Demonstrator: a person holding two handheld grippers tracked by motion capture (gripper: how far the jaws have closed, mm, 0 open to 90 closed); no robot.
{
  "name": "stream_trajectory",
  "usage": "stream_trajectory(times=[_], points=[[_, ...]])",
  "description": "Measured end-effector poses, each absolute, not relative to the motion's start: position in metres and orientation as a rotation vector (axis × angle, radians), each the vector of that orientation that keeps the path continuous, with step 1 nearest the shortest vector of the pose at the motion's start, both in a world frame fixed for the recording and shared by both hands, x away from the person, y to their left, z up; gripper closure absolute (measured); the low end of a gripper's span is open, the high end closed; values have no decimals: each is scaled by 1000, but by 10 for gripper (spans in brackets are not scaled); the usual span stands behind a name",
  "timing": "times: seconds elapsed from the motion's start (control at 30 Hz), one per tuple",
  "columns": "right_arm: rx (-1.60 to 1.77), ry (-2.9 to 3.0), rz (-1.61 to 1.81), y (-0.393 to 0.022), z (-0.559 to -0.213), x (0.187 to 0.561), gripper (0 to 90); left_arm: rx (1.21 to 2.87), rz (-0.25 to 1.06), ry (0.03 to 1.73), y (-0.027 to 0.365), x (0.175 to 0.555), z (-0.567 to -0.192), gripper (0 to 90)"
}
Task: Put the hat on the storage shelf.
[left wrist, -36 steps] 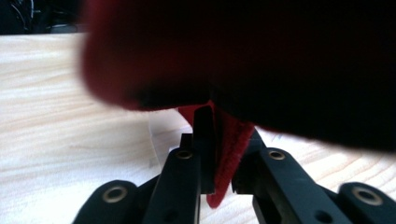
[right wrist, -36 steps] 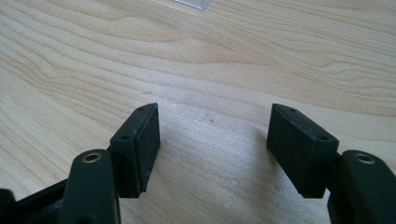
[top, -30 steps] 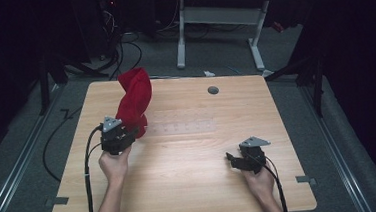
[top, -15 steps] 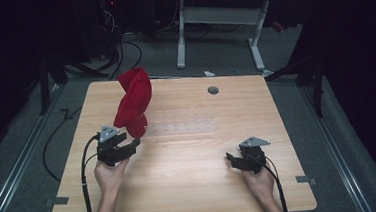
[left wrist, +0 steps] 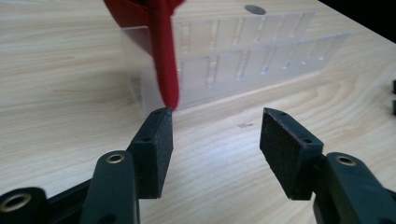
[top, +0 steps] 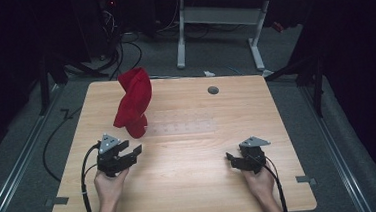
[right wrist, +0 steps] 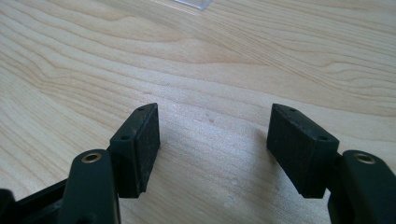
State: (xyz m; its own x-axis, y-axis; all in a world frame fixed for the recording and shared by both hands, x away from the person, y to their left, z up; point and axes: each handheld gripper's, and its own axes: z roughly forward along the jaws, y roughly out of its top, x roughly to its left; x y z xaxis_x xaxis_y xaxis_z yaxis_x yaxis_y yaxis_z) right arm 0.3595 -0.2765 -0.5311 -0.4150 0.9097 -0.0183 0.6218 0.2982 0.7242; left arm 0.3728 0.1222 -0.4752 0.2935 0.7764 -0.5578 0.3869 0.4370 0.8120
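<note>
A red cloth (top: 134, 102) hangs draped over the left end of a clear plastic rack (top: 182, 126) that stands on the wooden table (top: 192, 196). My left gripper (top: 131, 151) sits just in front of the cloth, apart from it, jaws open and empty. In the left gripper view the cloth's (left wrist: 163, 56) lower tip hangs just beyond the left jaw of the gripper (left wrist: 217, 149), with the slotted rack (left wrist: 247, 65) behind. My right gripper (top: 231, 159) rests at the front right, open (right wrist: 215, 144) over bare wood.
A round grey cable hole (top: 213, 90) lies in the table's far side. Black cables (top: 83, 183) trail off the left front edge. A white desk frame (top: 217, 18) stands on the floor beyond the table.
My left gripper has drawn back from the cloth's lower edge toward the table's front. The cloth stays on the rack. The right gripper has not moved.
</note>
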Motion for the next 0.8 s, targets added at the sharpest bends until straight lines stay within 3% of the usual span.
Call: stream_trajectory(times=[0.8], points=[[1356,2151,902,-277,-531,359,341,1355,330,1288,87,356,-520,425]])
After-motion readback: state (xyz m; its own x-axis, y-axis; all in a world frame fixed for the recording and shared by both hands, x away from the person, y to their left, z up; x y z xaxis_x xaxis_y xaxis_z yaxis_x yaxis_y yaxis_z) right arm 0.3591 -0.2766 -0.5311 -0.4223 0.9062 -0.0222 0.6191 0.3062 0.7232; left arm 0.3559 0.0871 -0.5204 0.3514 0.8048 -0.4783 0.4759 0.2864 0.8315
